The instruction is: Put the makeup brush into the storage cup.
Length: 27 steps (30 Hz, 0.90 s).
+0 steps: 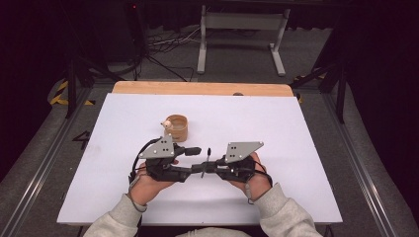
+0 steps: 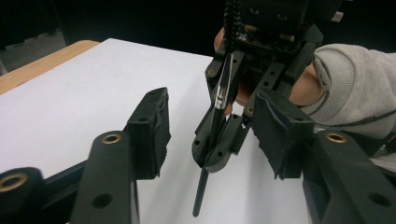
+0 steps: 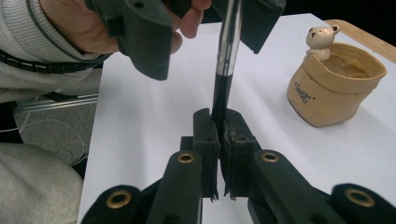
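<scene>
A slim brush (image 3: 229, 46) with a black handle, a silver collar and a spiral bristle tip stands nearly upright over the white table sheet (image 1: 276, 128). My right gripper (image 3: 219, 135) is shut on its black handle, and is also seen head-on as the right gripper (image 2: 219, 140). My left gripper (image 2: 212, 135) is open, its jaws standing on either side of the brush (image 2: 223, 79) without touching it. In the high view the left gripper (image 1: 195, 160) and right gripper (image 1: 205, 167) meet tip to tip near the front middle, with the brush (image 1: 209, 154) between them.
A tan pot (image 1: 177, 127) with a small bear figure (image 1: 168, 123) on its rim stands just behind the left gripper; the same pot (image 3: 334, 84) lies to the right in the right gripper view. A wooden table edge (image 1: 197, 88) runs along the back.
</scene>
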Each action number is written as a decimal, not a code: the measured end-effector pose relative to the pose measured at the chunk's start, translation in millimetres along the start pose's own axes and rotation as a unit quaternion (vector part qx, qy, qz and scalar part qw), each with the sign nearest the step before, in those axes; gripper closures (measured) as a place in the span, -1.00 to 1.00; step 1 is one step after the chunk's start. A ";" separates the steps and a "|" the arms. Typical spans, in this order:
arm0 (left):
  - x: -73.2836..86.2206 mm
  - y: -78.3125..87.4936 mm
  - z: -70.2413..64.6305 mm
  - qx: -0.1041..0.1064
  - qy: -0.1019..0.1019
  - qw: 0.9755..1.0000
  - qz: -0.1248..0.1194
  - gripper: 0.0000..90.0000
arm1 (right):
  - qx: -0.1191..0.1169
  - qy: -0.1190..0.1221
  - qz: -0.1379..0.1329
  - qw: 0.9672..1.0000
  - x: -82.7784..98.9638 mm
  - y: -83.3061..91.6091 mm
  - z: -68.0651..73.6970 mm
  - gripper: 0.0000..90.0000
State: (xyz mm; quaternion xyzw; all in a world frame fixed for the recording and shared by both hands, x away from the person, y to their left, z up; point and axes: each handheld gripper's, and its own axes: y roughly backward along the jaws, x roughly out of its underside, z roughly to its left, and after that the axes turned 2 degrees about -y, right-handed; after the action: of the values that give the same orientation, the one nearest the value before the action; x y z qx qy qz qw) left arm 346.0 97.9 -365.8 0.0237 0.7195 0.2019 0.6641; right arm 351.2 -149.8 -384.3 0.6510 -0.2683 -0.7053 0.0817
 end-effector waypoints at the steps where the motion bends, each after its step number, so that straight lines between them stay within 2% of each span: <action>1: -0.8 -0.6 -0.3 -0.003 0.000 1.000 0.000 0.12 | 0.000 0.000 0.001 1.000 0.2 -0.5 0.2 0.91; 3: -1.9 -1.9 -1.5 0.001 0.005 1.000 -0.003 0.19 | 0.000 -0.001 0.001 1.000 0.4 -0.8 0.3 0.91; 15: -2.7 -13.7 -2.9 0.007 0.002 1.000 0.002 0.45 | -0.001 -0.003 0.000 1.000 1.1 -0.5 -0.4 0.91; 17: -2.5 -15.5 -3.6 0.005 0.000 1.000 0.004 0.49 | -0.001 -0.003 0.000 1.000 1.2 -0.5 -0.5 0.91; 25: -1.7 -16.3 -5.4 -0.004 -0.006 1.000 0.005 0.84 | -0.003 -0.007 -0.001 1.000 1.6 -0.7 -0.7 0.91; 27: -1.7 -16.3 -5.8 -0.007 -0.011 1.000 0.006 0.85 | -0.004 -0.007 -0.002 1.000 1.7 -0.8 -0.9 0.91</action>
State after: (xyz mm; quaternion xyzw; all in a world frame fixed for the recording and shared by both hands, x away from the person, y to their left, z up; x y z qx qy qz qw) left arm 344.5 80.9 -369.2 0.0258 0.7108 0.2102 0.6708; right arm 352.0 -150.1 -386.2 0.6460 -0.2648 -0.7113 0.0812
